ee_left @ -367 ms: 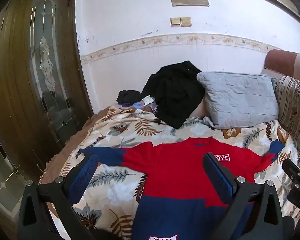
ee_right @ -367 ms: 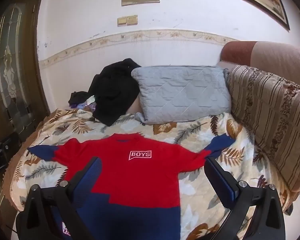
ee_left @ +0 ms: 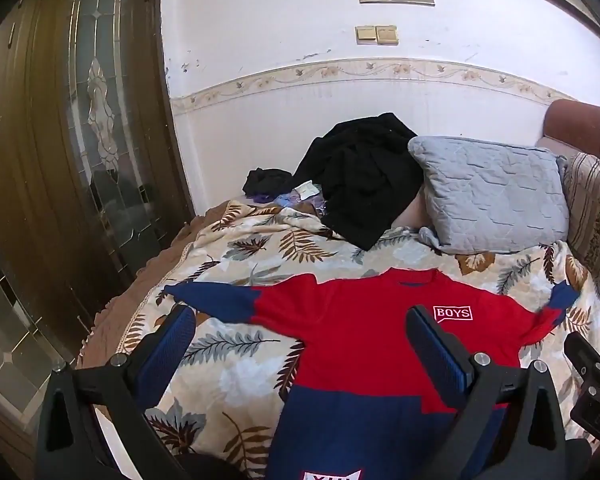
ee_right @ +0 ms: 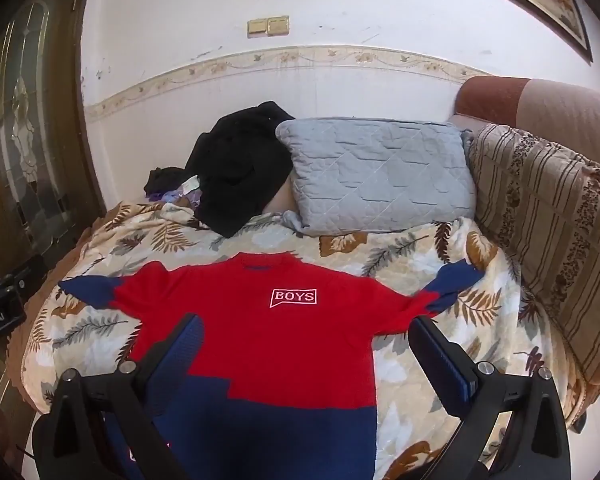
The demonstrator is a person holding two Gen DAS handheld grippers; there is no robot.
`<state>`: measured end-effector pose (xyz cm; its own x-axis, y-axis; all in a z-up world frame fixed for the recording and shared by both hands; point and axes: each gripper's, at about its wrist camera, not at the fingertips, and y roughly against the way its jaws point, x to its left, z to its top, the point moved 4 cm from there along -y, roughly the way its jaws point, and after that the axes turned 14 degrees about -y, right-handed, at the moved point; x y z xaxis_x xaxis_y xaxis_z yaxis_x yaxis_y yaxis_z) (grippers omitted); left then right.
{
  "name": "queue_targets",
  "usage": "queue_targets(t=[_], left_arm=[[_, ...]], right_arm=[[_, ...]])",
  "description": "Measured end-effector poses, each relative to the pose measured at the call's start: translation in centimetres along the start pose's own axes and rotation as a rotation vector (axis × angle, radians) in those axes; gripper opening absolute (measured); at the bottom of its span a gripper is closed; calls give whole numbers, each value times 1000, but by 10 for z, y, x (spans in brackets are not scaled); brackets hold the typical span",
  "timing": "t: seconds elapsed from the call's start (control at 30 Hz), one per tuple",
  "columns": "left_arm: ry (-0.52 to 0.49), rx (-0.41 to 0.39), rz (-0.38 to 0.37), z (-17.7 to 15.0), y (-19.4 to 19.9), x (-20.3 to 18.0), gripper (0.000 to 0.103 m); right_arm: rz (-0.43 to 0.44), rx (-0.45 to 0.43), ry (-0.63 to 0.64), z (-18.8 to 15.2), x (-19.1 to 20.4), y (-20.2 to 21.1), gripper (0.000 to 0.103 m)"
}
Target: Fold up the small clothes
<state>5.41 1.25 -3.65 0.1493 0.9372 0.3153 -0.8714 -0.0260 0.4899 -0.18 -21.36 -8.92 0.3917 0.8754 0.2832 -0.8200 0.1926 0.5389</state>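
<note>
While both tongs hang wide apart above it, the scene runs from biggest to smallest:

Bed [ee_right: 420, 264]: leaf-print blanket covers it; its left edge drops off beside the dark glazed door [ee_left: 80, 160], its right edge meets the striped sofa back [ee_right: 548, 240].
Open room: bare blanket lies left of the sweater, under its blue sleeve, and a narrower strip lies on the right before the sofa back.
Sweater [ee_right: 276, 336]: red and blue, spread flat and face up in the middle of the bed, sleeves stretched to both sides, "BOYS" patch on the chest, collar toward the pillow.
Pillow [ee_right: 380, 176]: grey, quilted, at the wall end, well apart from the collar.
Black clothes [ee_left: 364, 176]: heaped just beside the pillow, on its left.
Left tongs [ee_left: 300, 344]: fully spread, holding nothing, over the left sleeve side.
Right tongs [ee_right: 304, 344]: fully spread, holding nothing, over the sweater's right half.
Change: views sit much as a moment ago; sweater lies unmoved.
</note>
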Motion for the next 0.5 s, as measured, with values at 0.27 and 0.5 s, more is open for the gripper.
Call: queue_targets(t=[0.27,0.5], left_arm=[[5,-2,3,-1,-1,3,103],[3,-15,0,0,3,3,103]], right_arm=[[-1,3,8,0,5,0,103],[-7,0,6,2,5,2,103]])
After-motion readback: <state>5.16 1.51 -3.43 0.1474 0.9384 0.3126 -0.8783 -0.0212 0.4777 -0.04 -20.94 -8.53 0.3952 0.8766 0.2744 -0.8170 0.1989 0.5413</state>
